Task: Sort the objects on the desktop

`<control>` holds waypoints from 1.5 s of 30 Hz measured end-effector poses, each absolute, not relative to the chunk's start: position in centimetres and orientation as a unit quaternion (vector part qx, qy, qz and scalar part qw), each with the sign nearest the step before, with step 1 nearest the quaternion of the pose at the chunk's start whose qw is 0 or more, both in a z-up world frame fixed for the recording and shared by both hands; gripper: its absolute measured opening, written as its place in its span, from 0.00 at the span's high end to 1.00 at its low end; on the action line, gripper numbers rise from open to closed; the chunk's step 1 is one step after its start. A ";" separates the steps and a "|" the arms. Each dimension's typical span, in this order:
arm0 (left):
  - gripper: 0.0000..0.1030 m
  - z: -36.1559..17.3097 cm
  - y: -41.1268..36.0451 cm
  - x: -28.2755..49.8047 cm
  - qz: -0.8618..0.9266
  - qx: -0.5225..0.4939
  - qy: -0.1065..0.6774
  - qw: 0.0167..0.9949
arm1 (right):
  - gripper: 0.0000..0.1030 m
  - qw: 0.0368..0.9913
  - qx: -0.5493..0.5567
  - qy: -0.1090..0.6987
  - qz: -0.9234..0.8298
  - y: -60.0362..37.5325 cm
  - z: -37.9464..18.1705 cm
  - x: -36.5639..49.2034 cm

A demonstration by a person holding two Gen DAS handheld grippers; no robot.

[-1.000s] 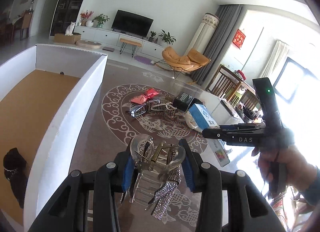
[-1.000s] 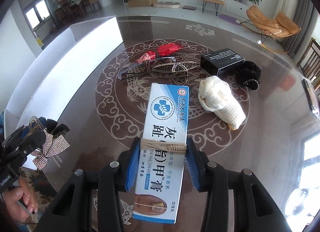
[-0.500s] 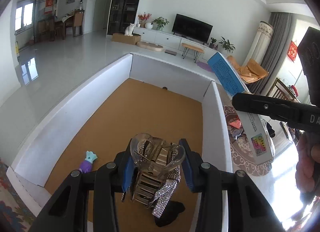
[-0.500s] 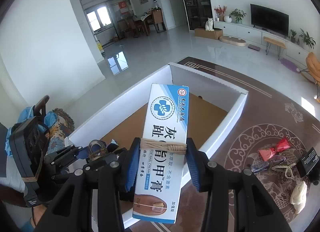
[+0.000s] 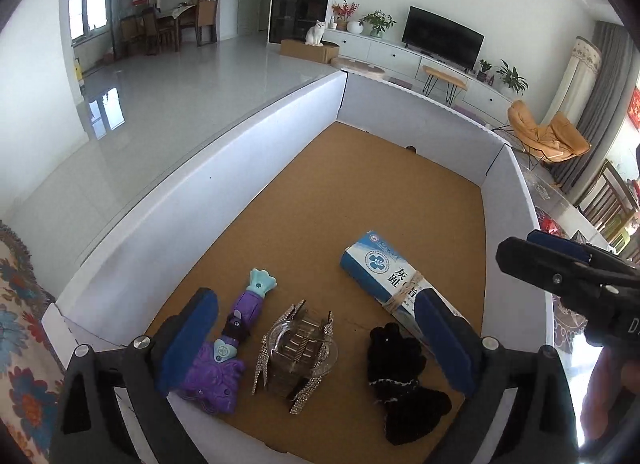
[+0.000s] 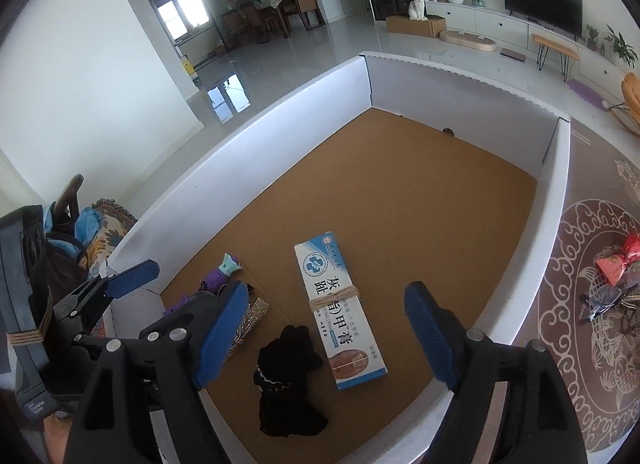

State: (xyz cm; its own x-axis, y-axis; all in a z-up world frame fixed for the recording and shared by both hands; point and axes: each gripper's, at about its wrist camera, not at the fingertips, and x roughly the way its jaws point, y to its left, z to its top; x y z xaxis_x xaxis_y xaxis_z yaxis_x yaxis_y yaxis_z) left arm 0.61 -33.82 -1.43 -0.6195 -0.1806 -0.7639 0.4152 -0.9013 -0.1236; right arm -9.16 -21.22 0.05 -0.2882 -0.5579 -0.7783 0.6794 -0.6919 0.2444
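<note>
A white-walled box (image 5: 224,168) with a brown cork floor (image 6: 400,192) holds the sorted things. In it lie a clear rhinestone hair clip (image 5: 298,348), a blue-and-white cream box (image 5: 394,278) (image 6: 340,304), a purple toy (image 5: 228,340) and a black glove (image 5: 400,372) (image 6: 286,380). My left gripper (image 5: 316,332) is open and empty above the hair clip. My right gripper (image 6: 324,332) is open and empty above the cream box and shows at the right of the left wrist view (image 5: 560,268).
On the patterned table (image 6: 600,344) right of the box lie a red bow (image 6: 618,260) and glasses (image 6: 608,298). A floral cloth (image 5: 16,324) lies left of the box. The far half of the box floor is bare.
Both grippers have opened. The hair clip has dropped from the left gripper and the cream box from the right gripper onto the box floor.
</note>
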 end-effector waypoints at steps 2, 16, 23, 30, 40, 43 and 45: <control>0.03 -1.0 -33.0 1.1 -0.896 0.387 0.148 0.163 | 0.17 0.384 0.425 0.054 -0.818 -18.9 1.4 -9.0; 0.00 4.8 -13.2 2.3 -0.942 0.303 0.125 -0.069 | 0.00 0.153 0.372 0.125 -0.907 11.6 -4.6 -8.2; 0.00 -2.9 -2.0 -3.4 -0.899 0.403 0.104 -0.136 | 0.00 0.041 0.440 0.066 -0.895 24.1 -8.8 -8.9; 0.00 -9.6 2.6 -9.1 -0.886 0.452 0.019 -0.100 | 0.00 0.040 0.456 0.027 -0.889 26.4 -9.7 -9.7; 0.00 -10.6 4.5 -12.0 -0.881 0.465 -0.040 -0.073 | 0.00 0.040 0.456 0.027 -0.888 25.6 -9.7 -9.8; 0.00 -10.5 4.3 -11.8 -0.882 0.464 -0.040 -0.074 | 0.00 0.040 0.456 0.027 -0.888 25.6 -9.7 -9.8; 0.00 -10.5 4.3 -11.8 -0.882 0.464 -0.040 -0.074 | 0.00 0.040 0.456 0.027 -0.888 25.6 -9.7 -9.8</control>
